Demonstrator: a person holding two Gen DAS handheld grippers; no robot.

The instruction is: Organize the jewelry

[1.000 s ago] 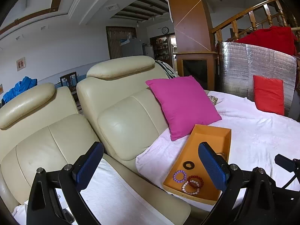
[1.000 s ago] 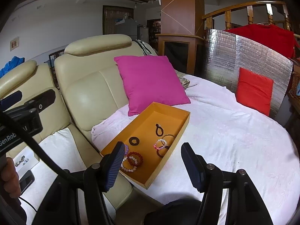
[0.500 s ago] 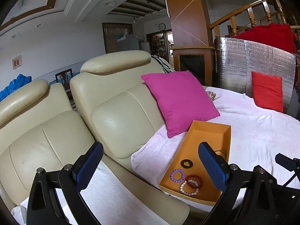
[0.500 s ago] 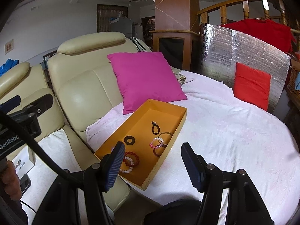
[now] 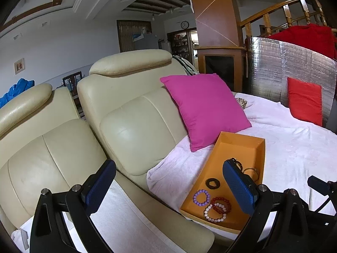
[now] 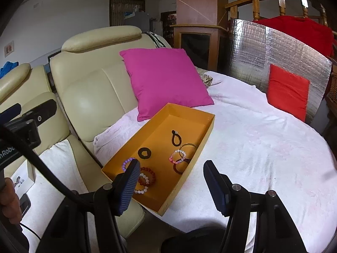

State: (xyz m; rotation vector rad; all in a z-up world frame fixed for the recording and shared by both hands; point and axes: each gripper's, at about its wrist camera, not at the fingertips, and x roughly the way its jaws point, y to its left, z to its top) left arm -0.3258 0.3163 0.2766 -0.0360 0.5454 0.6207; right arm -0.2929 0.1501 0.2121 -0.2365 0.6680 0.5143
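- jewelry lies in an orange tray (image 6: 190,115) that rests on a white cloth (image 6: 263,147) spread over a round surface, with a pink cushion (image 6: 164,80) just beyond the tray's far end and cream sofa seats (image 6: 94,88) to the left.
- near end of the tray: a purple bead bracelet (image 5: 201,197), a red bead bracelet (image 5: 221,204) and a white bead bracelet (image 5: 213,214), the last two overlapping.
- further in: a flat black ring (image 6: 144,153), a dark loop (image 6: 175,140), a pink-and-white bead bracelet (image 6: 178,156) and thin bangles (image 6: 186,154) by the right wall.
- what changed over the last second: both cameras have eased nearer; the tray looks larger and sits more to the middle of each view. none of the pieces has shifted.
- meaning for the task: every visible piece already sits inside the tray, so this fits either a tray about to be sorted or one just filled; the pictures do not settle which.
- left gripper (image 5: 168,187): fingers spread wide, released, holding nothing; its right finger overlaps the tray only in the line of sight.
- right gripper (image 6: 170,186): fingers spread wide too, released, empty, hovering over the tray's near right corner without touching it.
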